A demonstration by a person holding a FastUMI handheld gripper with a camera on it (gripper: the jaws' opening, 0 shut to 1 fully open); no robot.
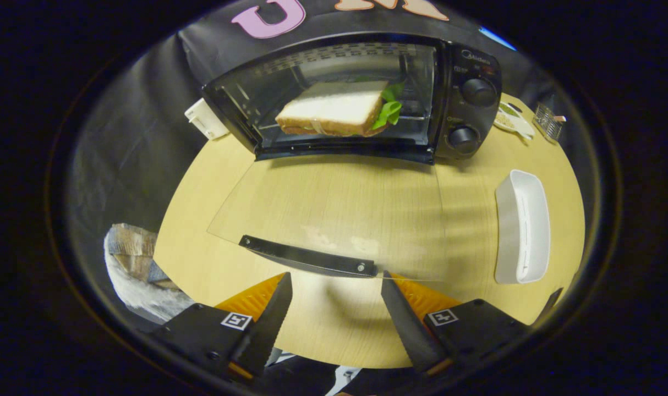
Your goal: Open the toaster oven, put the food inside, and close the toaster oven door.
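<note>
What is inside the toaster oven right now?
A sandwich with green lettuce sits inside the toaster oven, whose door lies open. What it rests on is hidden. The claw is open near the door handle.

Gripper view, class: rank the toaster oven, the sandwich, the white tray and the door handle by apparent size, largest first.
1. toaster oven
2. sandwich and white tray: too close to rank; the tray sits nearer the camera
3. door handle

The gripper is open.

toaster oven (367,93): black | sandwich (334,113): white bread, brown crust, green lettuce | tray (524,225) by tabletop's right edge: white | tabletop (339,192): pale wood grain
</note>
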